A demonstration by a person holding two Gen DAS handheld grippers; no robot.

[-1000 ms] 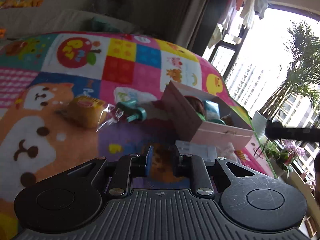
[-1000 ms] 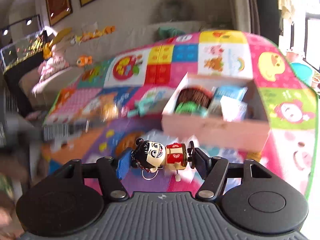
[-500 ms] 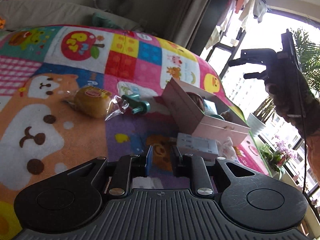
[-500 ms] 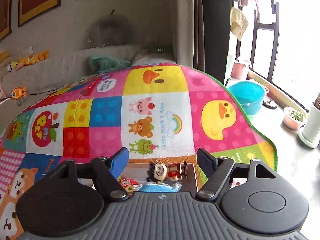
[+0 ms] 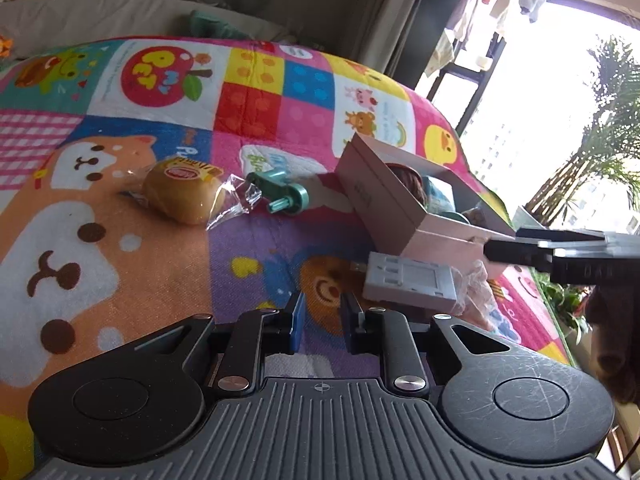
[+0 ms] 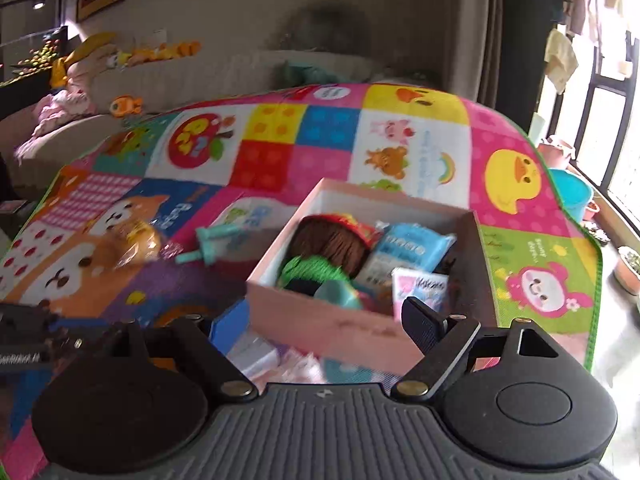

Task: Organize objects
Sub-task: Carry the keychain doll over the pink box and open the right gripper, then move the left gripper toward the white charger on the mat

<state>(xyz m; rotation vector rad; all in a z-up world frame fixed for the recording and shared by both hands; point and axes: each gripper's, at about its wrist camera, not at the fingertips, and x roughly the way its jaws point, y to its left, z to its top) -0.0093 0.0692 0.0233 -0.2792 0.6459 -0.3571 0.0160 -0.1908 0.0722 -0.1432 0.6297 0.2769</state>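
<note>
A pink cardboard box (image 6: 320,320) stands on the colourful play mat and holds several items: brown yarn (image 6: 332,240), green yarn (image 6: 312,272), a blue packet (image 6: 408,248). My right gripper (image 6: 326,320) is open and empty, just in front of the box's near wall. My left gripper (image 5: 322,322) is nearly closed and holds nothing, low over the mat. A wrapped bun (image 5: 184,196), a teal toy (image 5: 280,194) and a grey flat device (image 5: 412,280) lie on the mat outside the box (image 5: 384,208).
The mat (image 5: 120,240) covers the floor up to a sofa (image 6: 200,76) at the back. A window and potted plants (image 5: 600,140) lie to the right. The right gripper shows as a black bar (image 5: 560,252) in the left wrist view.
My right gripper let go of the small doll into the box, opened wide and drew back toward the box's near side. My left gripper stayed almost still.
</note>
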